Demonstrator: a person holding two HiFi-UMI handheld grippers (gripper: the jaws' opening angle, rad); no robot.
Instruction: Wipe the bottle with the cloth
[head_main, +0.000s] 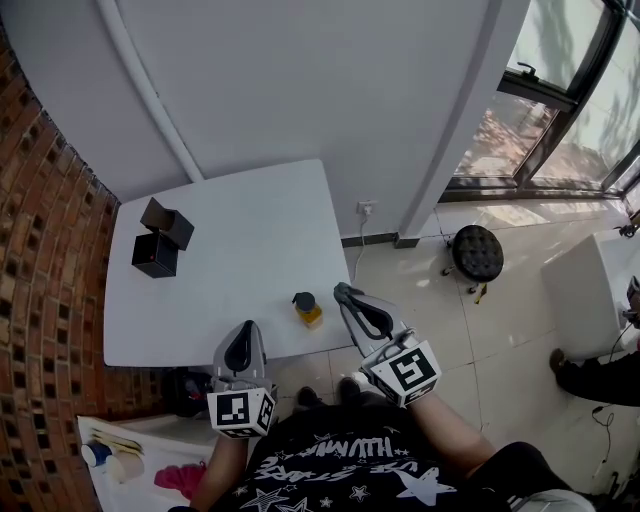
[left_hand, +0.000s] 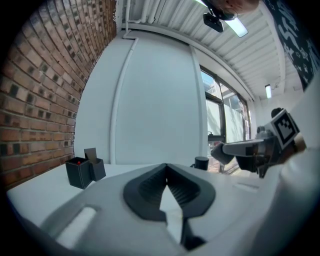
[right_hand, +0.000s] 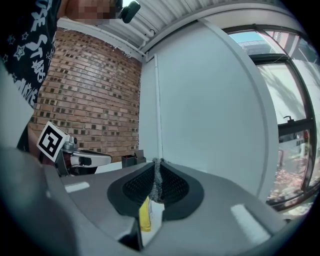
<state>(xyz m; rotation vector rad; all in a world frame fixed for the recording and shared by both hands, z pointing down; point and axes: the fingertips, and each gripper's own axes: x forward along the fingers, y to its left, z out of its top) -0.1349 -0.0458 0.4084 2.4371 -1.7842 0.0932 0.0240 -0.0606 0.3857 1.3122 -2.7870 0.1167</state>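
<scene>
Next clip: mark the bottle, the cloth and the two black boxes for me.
bottle (head_main: 309, 315): head view, on its yellow body below the black cap.
cloth (right_hand: 156, 182): right gripper view, on the grey strip pinched between the jaws.
black boxes (head_main: 155, 255): head view, on the nearer box's top.

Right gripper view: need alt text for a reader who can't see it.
The right claw is shut on a strip of grey cloth, with the yellow bottle visible through the gap below it. The left claw shows at the left, in front of a brick wall.
</scene>
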